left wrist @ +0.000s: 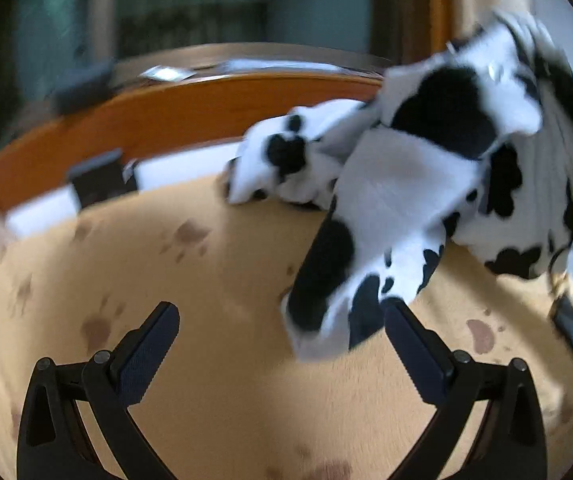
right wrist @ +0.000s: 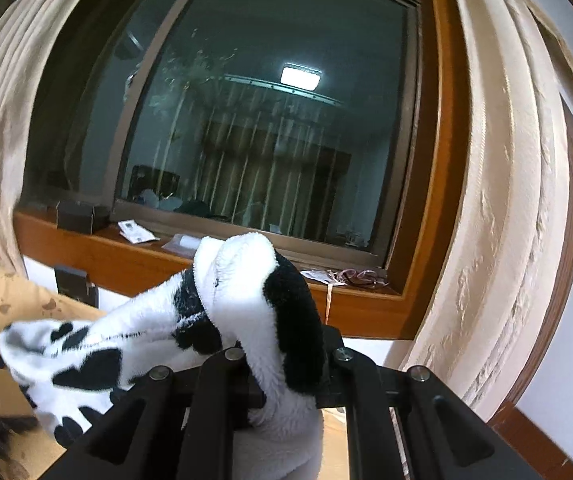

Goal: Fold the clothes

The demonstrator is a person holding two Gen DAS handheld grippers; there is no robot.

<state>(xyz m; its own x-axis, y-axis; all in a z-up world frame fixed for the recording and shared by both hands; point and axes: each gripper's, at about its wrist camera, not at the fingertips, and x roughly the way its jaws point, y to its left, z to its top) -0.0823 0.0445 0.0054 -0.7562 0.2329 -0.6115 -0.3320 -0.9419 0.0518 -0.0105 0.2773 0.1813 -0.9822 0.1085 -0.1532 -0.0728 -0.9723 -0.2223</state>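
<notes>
A fluffy white garment with black cow patches [left wrist: 406,184] hangs lifted at the right of the left wrist view. Its lower end trails onto the beige paw-print blanket [left wrist: 214,264]. My left gripper [left wrist: 284,354] is open just above the blanket. The garment's lowest corner lies between its fingers, close to the right finger [left wrist: 418,356], and no pad presses on it. In the right wrist view my right gripper [right wrist: 282,364] is shut on a bunched fold of the same garment [right wrist: 246,280], held high in front of the window. The rest of the cloth trails down to the left, and it hides the fingertips.
A wooden window sill [right wrist: 134,256] runs behind the bed with a dark box [right wrist: 80,216], papers [right wrist: 136,234] and a cord on it. Cream curtains [right wrist: 498,208] hang on both sides of the dark window [right wrist: 266,120]. A dark box [left wrist: 98,178] stands at the bed's far edge.
</notes>
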